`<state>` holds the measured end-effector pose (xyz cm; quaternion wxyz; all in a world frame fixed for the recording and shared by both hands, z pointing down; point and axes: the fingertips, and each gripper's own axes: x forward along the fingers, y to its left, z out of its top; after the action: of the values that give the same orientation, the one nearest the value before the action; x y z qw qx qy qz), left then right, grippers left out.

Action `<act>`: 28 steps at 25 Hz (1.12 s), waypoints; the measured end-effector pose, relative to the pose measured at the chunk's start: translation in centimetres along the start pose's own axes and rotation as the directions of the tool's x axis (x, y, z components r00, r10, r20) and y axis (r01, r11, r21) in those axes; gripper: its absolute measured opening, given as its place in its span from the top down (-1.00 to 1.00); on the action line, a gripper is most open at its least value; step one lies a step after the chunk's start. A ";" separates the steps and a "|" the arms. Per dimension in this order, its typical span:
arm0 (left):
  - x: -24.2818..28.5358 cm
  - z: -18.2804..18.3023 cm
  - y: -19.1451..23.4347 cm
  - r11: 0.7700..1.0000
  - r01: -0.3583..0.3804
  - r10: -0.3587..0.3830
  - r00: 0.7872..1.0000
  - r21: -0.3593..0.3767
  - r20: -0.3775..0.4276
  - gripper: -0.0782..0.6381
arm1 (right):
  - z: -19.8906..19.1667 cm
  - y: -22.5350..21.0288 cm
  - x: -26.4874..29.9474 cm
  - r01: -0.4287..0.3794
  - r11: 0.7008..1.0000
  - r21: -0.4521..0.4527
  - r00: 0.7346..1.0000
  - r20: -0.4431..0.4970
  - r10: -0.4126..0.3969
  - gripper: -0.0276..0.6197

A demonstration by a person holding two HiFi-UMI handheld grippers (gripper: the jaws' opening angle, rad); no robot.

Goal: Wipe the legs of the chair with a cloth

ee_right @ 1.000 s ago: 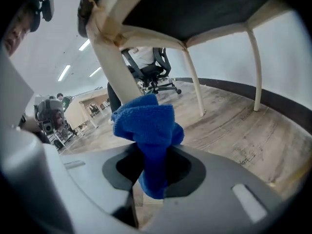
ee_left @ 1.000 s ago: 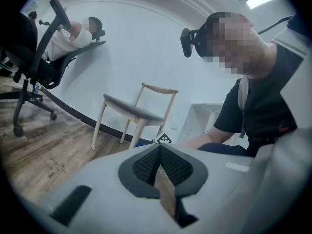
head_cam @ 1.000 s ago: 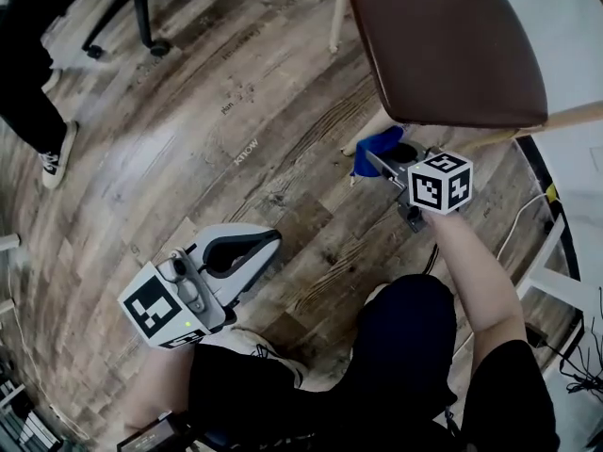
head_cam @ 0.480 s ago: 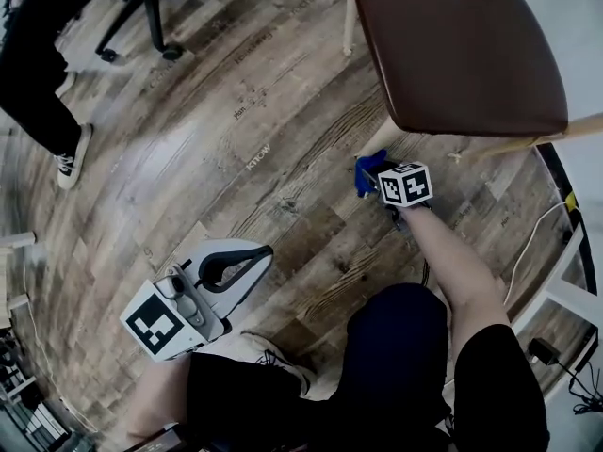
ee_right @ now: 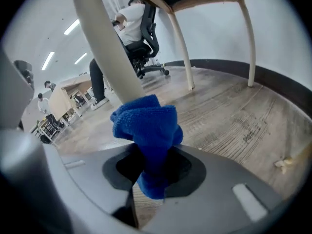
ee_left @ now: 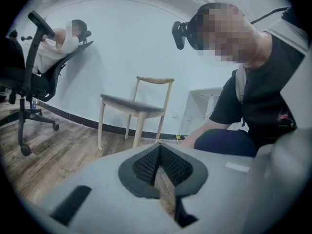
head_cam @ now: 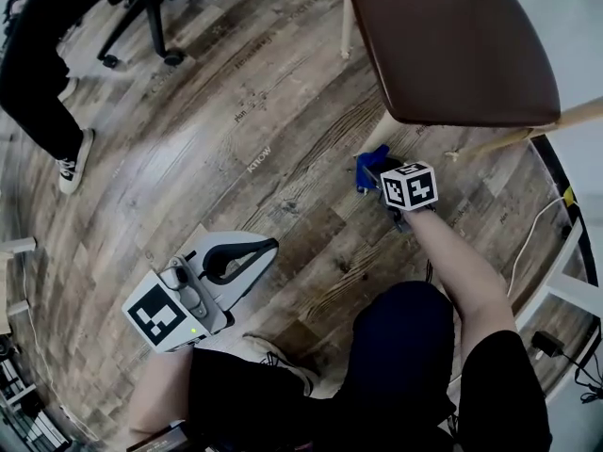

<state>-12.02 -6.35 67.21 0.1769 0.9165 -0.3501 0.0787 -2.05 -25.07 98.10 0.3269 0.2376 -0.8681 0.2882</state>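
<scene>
The chair with a brown seat and pale wooden legs stands at the upper right of the head view. My right gripper is shut on a blue cloth, low beside the chair's near front leg. In the right gripper view the cloth presses against that leg, and two further legs stand behind. My left gripper hangs low at the left over the floor, away from the chair, its jaws shut on nothing. The chair shows far off in the left gripper view.
A black office chair on castors stands at the upper left, with a person's leg and shoe beside it. A white cable runs along the floor at the right by a white furniture frame. My knees fill the bottom.
The right gripper with the cloth has gone down the chair's front leg towards the floor, then risen slightly. The left gripper has stayed roughly where it was.
</scene>
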 end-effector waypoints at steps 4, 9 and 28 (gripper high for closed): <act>0.9 1.0 0.8 1.000 0.022 -0.023 0.998 0.009 0.051 0.78 | 6.1 3.7 -6.7 -0.042 0.999 -0.031 0.981 0.186 0.047 0.58; 3.8 2.9 -0.1 0.996 0.093 -0.094 0.989 0.017 0.112 0.78 | 13.0 8.3 -15.3 -0.095 0.992 -0.084 0.934 0.338 0.118 0.59; 8.8 2.1 0.1 0.988 0.157 -0.155 0.981 -0.008 0.112 0.78 | 15.1 -5.9 -33.1 0.157 0.968 0.196 0.886 0.404 -0.226 0.59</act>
<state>-5.48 -12.63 67.61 0.1702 0.9426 -0.2870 0.0104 17.25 -31.82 67.45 0.1378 0.4041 -0.8650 0.2635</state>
